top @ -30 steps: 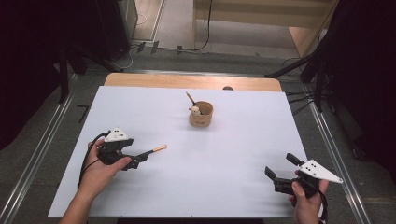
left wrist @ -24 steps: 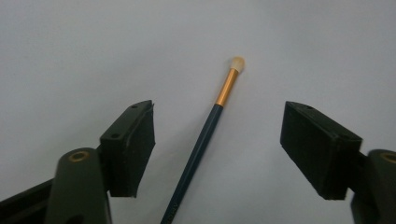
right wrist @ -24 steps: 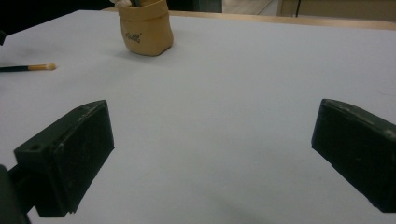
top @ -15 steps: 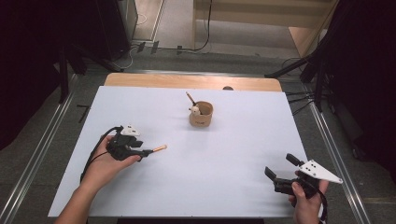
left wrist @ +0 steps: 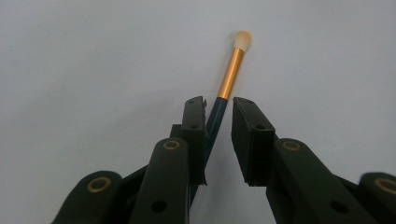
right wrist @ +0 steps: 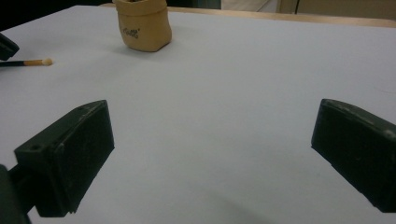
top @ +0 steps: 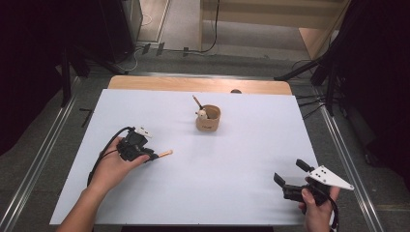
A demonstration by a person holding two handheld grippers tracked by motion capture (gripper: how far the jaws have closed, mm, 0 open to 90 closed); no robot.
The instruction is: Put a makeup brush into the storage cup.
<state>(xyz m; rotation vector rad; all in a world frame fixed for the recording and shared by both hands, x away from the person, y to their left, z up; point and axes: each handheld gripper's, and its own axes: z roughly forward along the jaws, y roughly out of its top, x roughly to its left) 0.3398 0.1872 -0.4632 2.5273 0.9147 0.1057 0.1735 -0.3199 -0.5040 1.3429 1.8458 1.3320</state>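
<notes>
Now left gripper [left wrist: 218, 105] jaws, just closing, flank the brush [left wrist: 229, 74] (handle between).

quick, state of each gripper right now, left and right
left gripper: jaws have just been closing around the brush handle; one touches it, a gap shows at the other, so not yet gripped.
right gripper: jaws wide open, holding nothing.
</notes>
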